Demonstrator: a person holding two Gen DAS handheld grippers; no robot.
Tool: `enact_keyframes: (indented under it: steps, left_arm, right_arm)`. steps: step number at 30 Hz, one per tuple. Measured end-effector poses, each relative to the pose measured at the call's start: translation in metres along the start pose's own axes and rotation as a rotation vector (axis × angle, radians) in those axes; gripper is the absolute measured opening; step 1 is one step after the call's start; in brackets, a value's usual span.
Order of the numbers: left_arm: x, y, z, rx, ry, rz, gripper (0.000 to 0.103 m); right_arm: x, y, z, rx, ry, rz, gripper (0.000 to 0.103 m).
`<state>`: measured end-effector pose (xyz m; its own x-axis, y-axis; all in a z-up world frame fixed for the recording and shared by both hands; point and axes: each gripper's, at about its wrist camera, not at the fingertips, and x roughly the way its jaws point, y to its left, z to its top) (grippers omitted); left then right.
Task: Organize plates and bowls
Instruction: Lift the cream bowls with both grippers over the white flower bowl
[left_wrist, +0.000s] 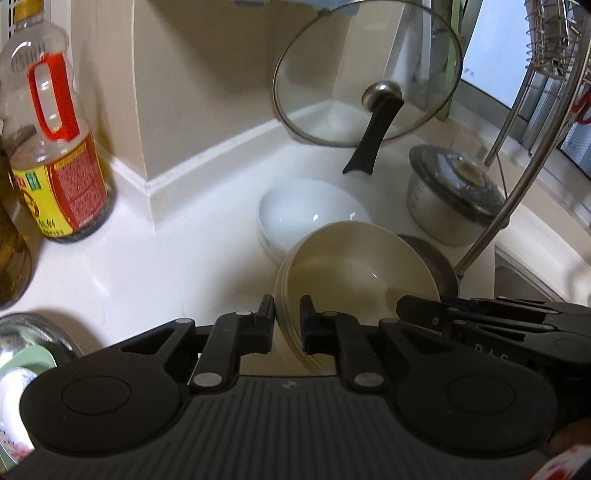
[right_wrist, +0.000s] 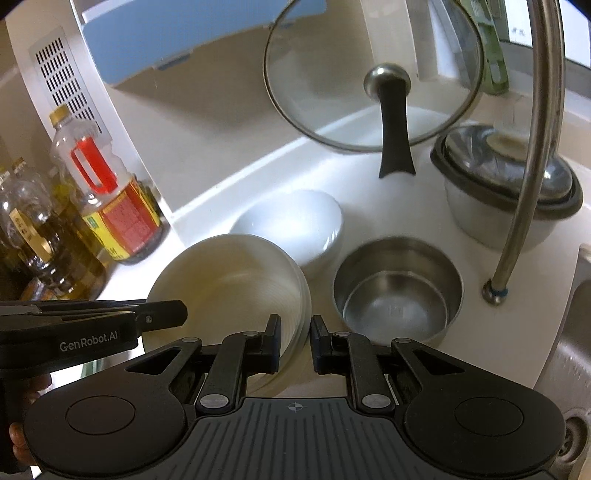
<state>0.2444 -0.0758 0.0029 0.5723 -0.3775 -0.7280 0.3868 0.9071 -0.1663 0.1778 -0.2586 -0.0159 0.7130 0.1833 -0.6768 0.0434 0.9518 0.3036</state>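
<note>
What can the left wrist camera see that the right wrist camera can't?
Only the left wrist view shows the wire rack.

Only the right wrist view looks inside the steel bowl and shows the sink drain.

Both show the cream bowl stack gripped on opposite rims by the left gripper and the right gripper, plus the white bowl and the glass lid.

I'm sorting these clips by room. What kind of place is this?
Most likely a home kitchen counter beside a sink. A glass pot lid leans against the wall, oil and sauce bottles stand at the left, and a curved faucet rises by the sink.
</note>
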Motion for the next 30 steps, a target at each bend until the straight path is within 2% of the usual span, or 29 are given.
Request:
enact_keyframes:
  steps: [13, 20, 25, 30]
  left_arm:
    - [0.013, -0.003, 0.038, 0.002, -0.059, -0.013, 0.012]
    - [0.032, 0.0, 0.062, -0.01, -0.066, -0.019, 0.012]
    - [0.045, 0.001, 0.074, -0.002, -0.072, -0.004, 0.012]
    - [0.06, 0.006, 0.078, -0.016, -0.042, 0.002, 0.012]
  right_arm:
    - [0.008, -0.009, 0.042, 0.011, -0.065, -0.003, 0.017]
    - [0.024, -0.016, 0.07, 0.012, -0.098, -0.01, 0.017]
    - [0.041, -0.019, 0.083, 0.009, -0.085, -0.013, 0.017]
    - [0.057, -0.021, 0.086, 0.018, -0.057, -0.023, 0.017]
